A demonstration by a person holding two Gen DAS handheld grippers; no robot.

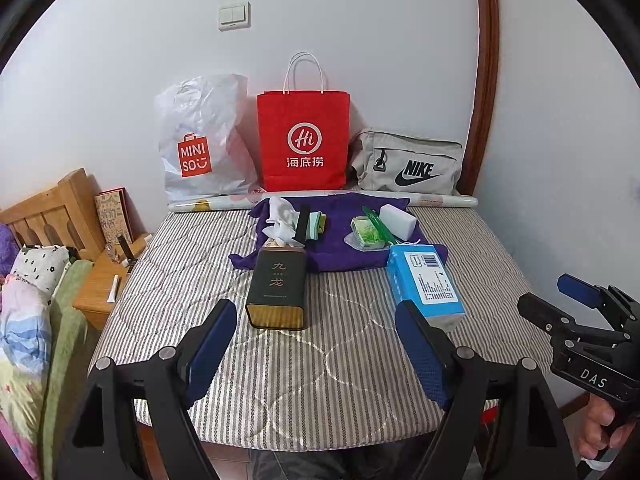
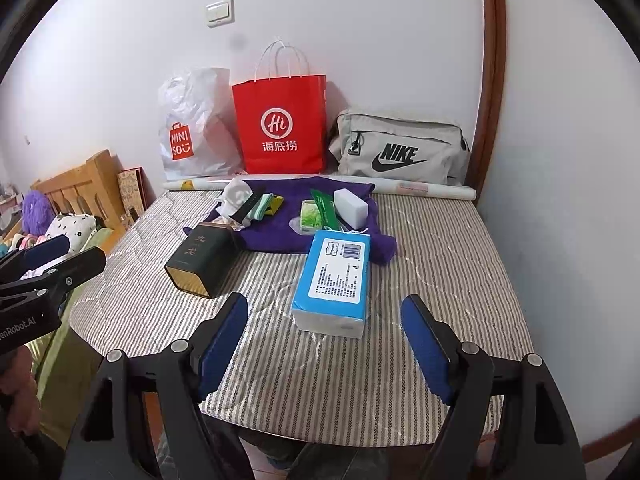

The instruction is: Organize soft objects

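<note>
A purple towel [image 1: 344, 256] [image 2: 280, 236] lies spread at the back of the striped table. On it rest white socks [image 1: 280, 220] [image 2: 236, 198], folded green and black cloths [image 1: 314, 224], a white sponge block [image 1: 398, 220] [image 2: 352, 206] and a small green packet [image 1: 366, 234]. A blue tissue pack [image 1: 426, 284] [image 2: 334, 280] and a dark tin [image 1: 278, 288] [image 2: 202, 260] lie in front of the towel. My left gripper [image 1: 316, 344] hovers open over the near table edge. My right gripper [image 2: 326, 344] is open too, just short of the tissue pack. Nothing is between either pair of fingers.
Against the wall stand a white plastic bag [image 1: 200, 140], a red paper bag [image 1: 304, 140] and a grey Nike pouch [image 1: 412, 166], with a rolled paper tube [image 1: 440, 201] in front. A wooden bedside stand [image 1: 108, 280] and bedding [image 1: 32, 300] are at the left.
</note>
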